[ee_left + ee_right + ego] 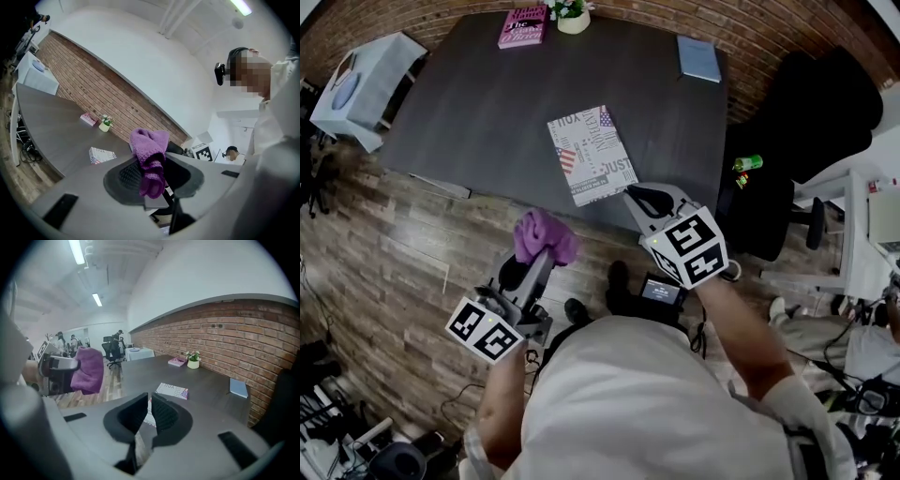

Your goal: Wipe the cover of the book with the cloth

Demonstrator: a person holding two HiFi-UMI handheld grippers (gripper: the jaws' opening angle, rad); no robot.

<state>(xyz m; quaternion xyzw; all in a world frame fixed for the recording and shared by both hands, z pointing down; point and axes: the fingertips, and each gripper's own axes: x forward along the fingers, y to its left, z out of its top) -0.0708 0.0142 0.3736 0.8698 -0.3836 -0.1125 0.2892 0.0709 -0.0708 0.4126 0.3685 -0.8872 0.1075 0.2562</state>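
**Book cover out of contact with the cloth: no wipe under way**

Book (pixel 592 155) is seen lying flat, cover up, on the dark table (pixel 487 103), close to the table's near edge. Its cover is printed with words and a flag pattern. Nothing rests on it in any view.

The purple cloth (pixel 546 234) is clamped in the left gripper (pixel 539 267). In the left gripper view the jaws are seen pressed on a bunched fold, with one end of the cloth standing above the pads and the other hanging below them. The cloth is held over the wooden floor, short of the table edge and well apart from the book.

The right gripper (pixel 642 199) is held near the book's near corner, pointed toward it. Its jaws are drawn almost together, with only a slit left and nothing between them. In its own view the book is seen beyond the jaws, apart from them.

The securing of the cloth can be taken as done. Whether the cover has been wiped at all cannot be told, since no mark or change shows on it. If it has not, the whole wipe is judged to remain: the cloth is to be carried over the table, laid on the cover and drawn across it, perhaps with the book steadied by the right gripper.
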